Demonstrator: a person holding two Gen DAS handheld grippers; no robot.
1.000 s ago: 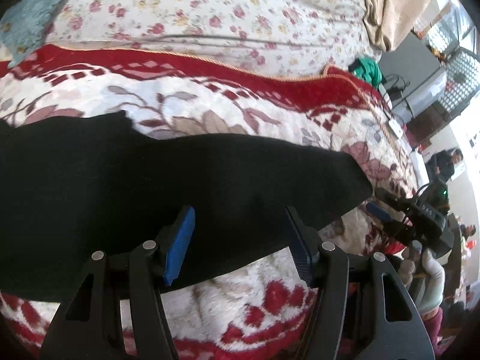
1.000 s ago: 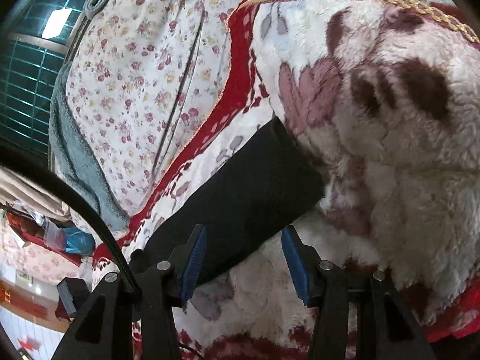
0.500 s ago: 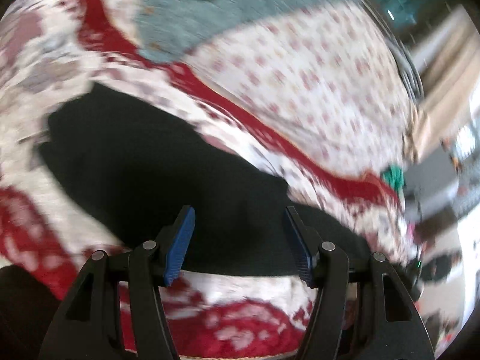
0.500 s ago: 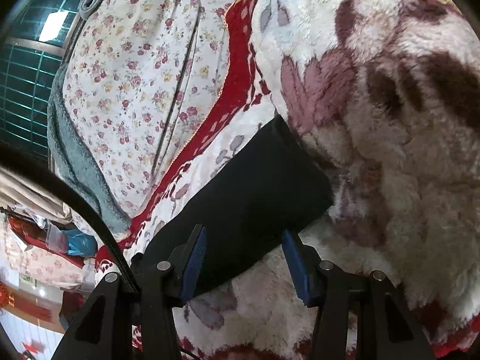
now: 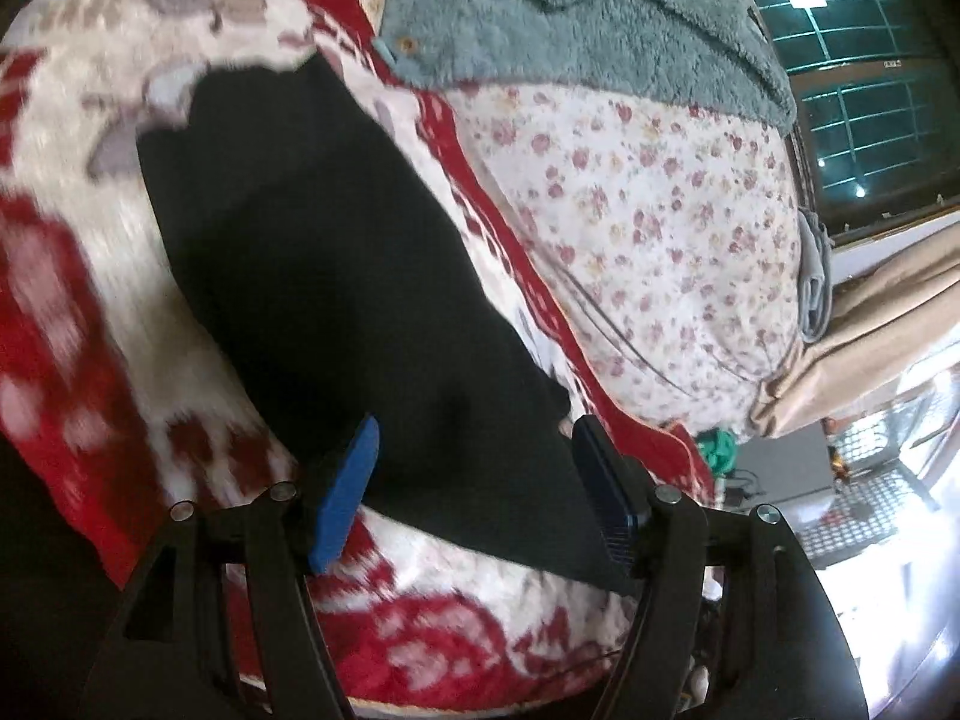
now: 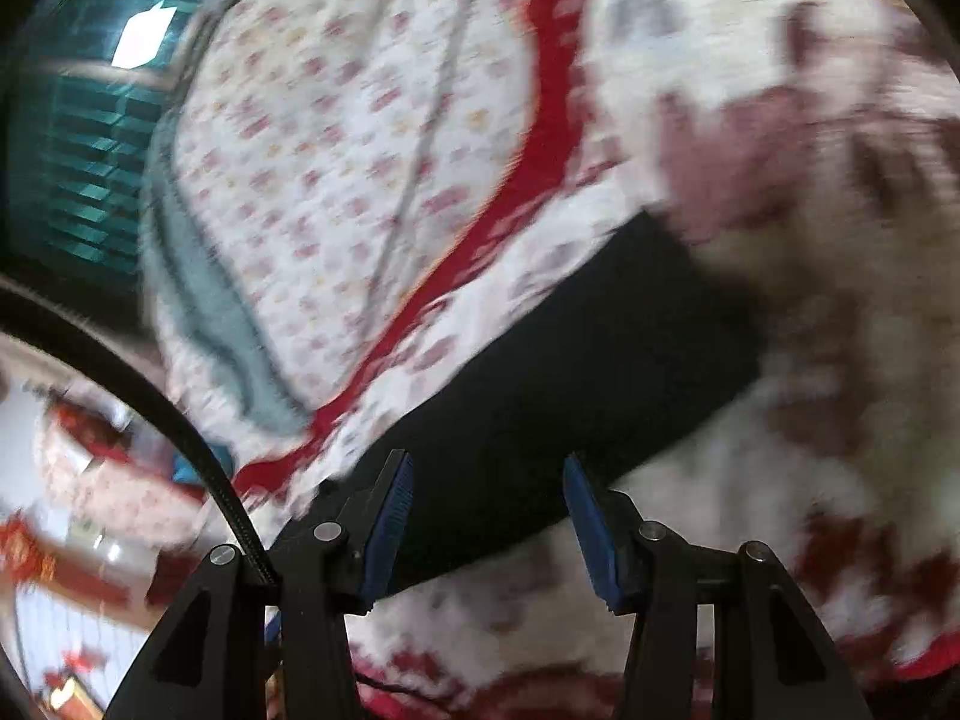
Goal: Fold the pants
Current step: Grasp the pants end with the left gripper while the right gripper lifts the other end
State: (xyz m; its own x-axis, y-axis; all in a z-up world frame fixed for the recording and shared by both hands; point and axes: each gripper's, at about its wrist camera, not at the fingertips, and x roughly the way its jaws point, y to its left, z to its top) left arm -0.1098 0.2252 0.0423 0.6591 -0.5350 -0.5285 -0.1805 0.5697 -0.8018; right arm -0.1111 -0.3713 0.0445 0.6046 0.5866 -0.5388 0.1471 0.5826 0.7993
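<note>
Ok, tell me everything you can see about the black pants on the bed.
The black pants are plain dark soft-looking fabric, lying flat as a long band on the red and white floral blanket. No seams or pockets are discernible. In the right wrist view one squared end shows. Both grippers' open blue fingers frame the near edge; contact is unclear.

Bare fleece blanket (image 5: 180, 348) flanks the black pants (image 5: 336, 276); a teal garment (image 5: 570, 30) lies well beyond them.
</note>
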